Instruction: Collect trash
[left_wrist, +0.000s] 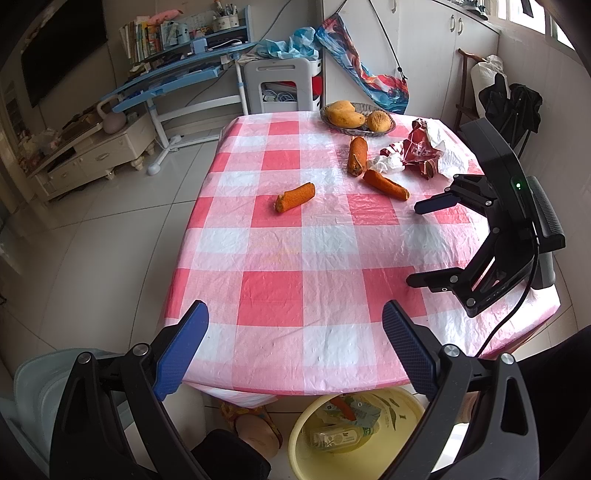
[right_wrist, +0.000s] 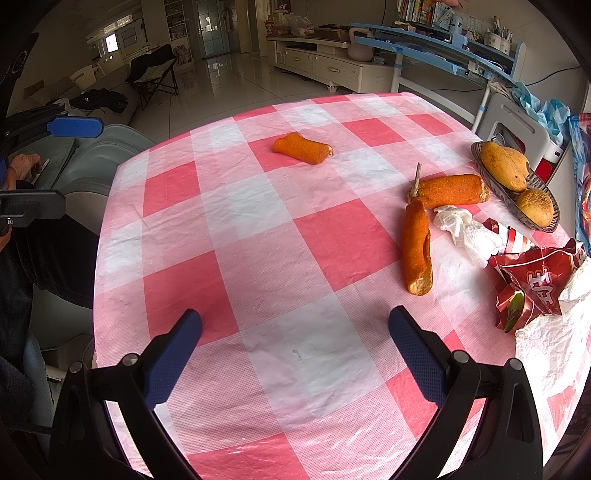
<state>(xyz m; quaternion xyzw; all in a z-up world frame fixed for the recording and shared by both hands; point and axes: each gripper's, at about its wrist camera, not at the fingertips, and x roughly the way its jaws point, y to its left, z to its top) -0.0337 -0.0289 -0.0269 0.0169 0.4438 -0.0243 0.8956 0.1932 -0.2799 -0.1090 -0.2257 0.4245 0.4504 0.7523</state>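
Note:
Three orange peel pieces lie on the pink checked tablecloth (left_wrist: 295, 280): one alone mid-table (left_wrist: 295, 196) (right_wrist: 303, 147), two near the far corner (left_wrist: 357, 155) (left_wrist: 386, 184) (right_wrist: 448, 192) (right_wrist: 417, 247). Beside those two are a crumpled white tissue (left_wrist: 388, 162) (right_wrist: 465, 229) and a torn red wrapper (left_wrist: 421, 149) (right_wrist: 535, 280). My left gripper (left_wrist: 293, 332) (right_wrist: 55, 168) hovers open and empty over the table's near edge. My right gripper (right_wrist: 295, 339) (left_wrist: 421, 242) is open and empty above the cloth, short of the nearest peel.
A yellow basin (left_wrist: 306, 454) on the floor under the near table edge holds a bottle, packaging and an orange peel. A glass dish of mangoes (left_wrist: 356, 116) (right_wrist: 517, 184) sits at the far corner. A white plastic bag (right_wrist: 554, 339) lies beside the wrapper. A grey chair (right_wrist: 92, 158) stands alongside the table.

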